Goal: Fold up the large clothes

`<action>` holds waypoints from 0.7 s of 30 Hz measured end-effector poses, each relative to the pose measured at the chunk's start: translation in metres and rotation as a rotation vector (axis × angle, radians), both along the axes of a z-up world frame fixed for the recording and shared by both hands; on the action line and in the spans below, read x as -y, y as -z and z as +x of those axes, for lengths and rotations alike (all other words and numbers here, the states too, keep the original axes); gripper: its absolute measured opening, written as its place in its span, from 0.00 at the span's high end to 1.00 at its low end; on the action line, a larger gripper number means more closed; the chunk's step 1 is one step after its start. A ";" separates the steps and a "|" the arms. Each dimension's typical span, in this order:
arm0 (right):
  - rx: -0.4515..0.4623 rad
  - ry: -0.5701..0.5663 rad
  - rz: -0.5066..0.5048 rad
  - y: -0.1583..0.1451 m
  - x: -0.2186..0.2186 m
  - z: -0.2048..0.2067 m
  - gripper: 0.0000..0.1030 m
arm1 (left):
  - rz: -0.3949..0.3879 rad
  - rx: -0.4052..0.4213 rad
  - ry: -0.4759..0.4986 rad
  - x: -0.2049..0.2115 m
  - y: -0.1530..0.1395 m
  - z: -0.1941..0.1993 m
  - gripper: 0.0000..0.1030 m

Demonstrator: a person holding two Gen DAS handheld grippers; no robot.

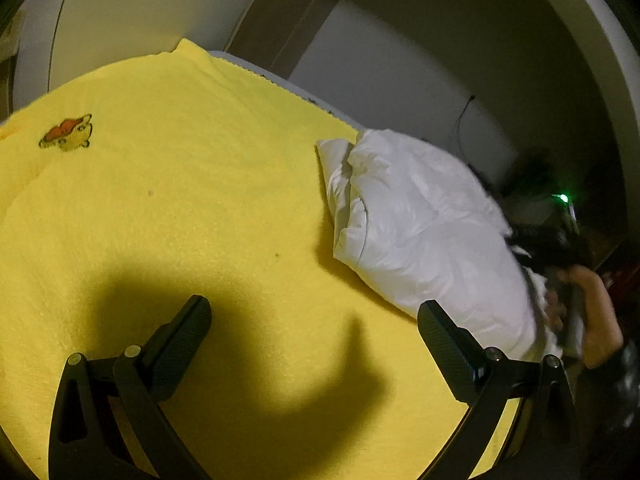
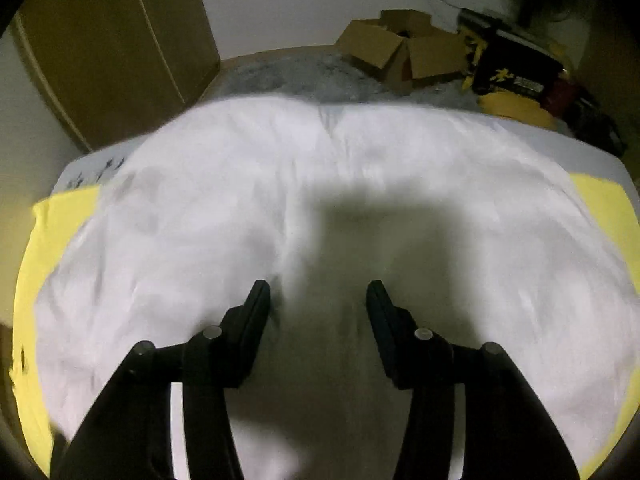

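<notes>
White garment [image 2: 360, 184] looks light, soft, floppy — pinch a hem corner. Left tongs [image 1: 316, 316] and right tongs [image 2: 318, 292] both spread, empty.

Both the left gripper [image 1: 314, 320] and right gripper [image 2: 318, 292] have black textured fingers [image 1: 450, 344] on black arms with silver screws [image 2: 423, 334].

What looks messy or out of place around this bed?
The white garment lies bunched and creased along one edge of the yellow blanket, not laid flat. Beyond the bed, open cardboard boxes sit jumbled on the floor. Nothing looks spilled or torn.
</notes>
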State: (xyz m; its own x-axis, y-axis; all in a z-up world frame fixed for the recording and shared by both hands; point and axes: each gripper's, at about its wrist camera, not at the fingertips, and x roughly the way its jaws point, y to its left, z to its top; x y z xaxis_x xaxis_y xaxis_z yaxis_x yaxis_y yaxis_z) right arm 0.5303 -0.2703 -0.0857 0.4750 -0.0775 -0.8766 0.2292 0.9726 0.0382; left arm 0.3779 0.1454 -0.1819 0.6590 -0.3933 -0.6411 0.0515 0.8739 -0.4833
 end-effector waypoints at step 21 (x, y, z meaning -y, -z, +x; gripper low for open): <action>0.068 -0.029 0.068 0.023 -0.021 -0.152 0.48 | 0.112 -0.025 0.003 0.014 0.002 0.000 0.00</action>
